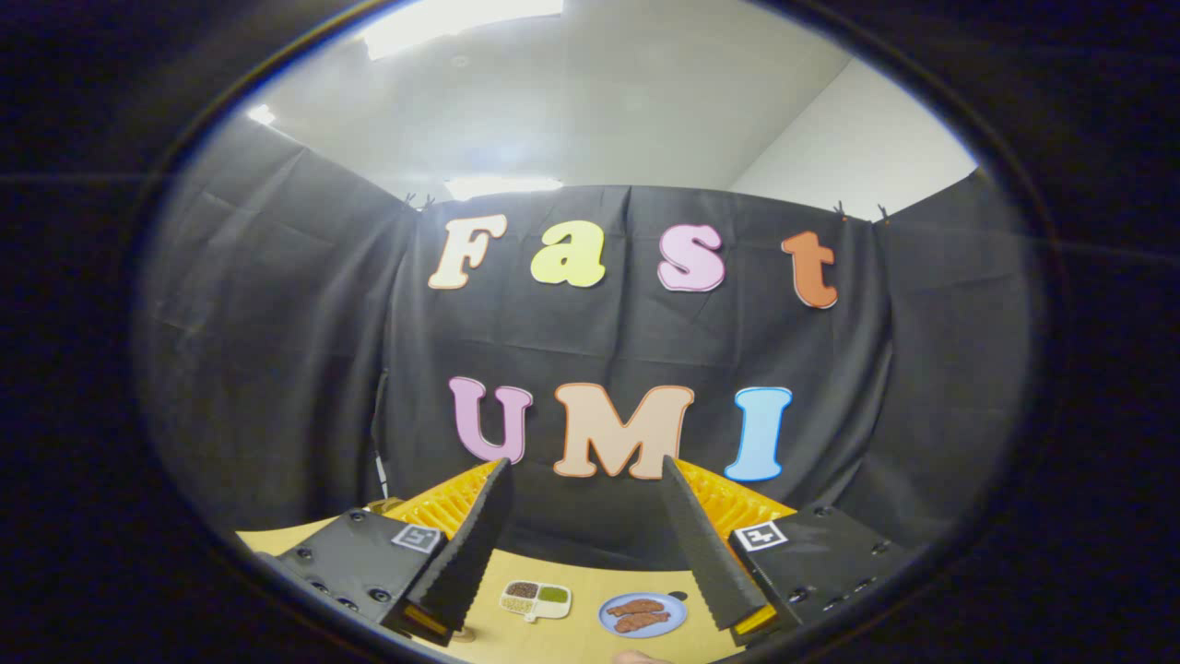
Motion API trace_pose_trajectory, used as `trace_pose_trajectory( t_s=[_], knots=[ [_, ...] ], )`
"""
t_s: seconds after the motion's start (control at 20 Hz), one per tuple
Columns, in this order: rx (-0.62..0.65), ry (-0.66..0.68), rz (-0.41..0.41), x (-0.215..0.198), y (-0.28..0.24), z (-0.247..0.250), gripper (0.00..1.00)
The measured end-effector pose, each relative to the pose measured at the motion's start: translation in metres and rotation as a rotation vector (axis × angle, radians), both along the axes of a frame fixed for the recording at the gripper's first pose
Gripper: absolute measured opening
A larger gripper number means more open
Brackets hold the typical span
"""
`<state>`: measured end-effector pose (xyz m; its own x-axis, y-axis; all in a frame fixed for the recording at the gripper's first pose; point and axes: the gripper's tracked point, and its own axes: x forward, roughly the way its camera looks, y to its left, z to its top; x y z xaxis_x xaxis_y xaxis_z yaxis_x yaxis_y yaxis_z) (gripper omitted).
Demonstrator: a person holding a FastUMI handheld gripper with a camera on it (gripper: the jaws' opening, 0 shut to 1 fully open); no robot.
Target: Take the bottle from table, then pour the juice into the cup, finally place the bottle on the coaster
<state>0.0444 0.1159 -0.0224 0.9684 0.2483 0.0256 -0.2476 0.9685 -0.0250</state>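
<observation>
The gripper [583, 475] is up high and looking straight at the back of the booth, fingers spread wide apart with nothing between them, only black cloth [277, 369] behind the gap. It is released, holding nothing.

No bottle, cup or coaster can be picked out here, so where the bottle stands is beyond telling, and so is whether the juice is poured or the bottle parked on its coaster. An empty, raised gripper would fit either a bottle waiting to be taken or one already set down.

Down low, the tabletop [572, 636] is light wood. Near its back edge lie a small white tray [536, 599] with food in compartments and, just beside it, a blue plate [643, 614] with brown pieces. Above the cloth sit a white wall [857, 157] and ceiling lights [461, 23].
</observation>
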Motion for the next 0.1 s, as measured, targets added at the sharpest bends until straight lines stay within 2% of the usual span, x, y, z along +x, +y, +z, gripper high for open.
trace_pose_trajectory(
  t_s=[0.1],
  knots=[
    [-0.010, -0.002, -0.018, -0.0021, -0.0114, 0.0005, 0.98]
  ],
)
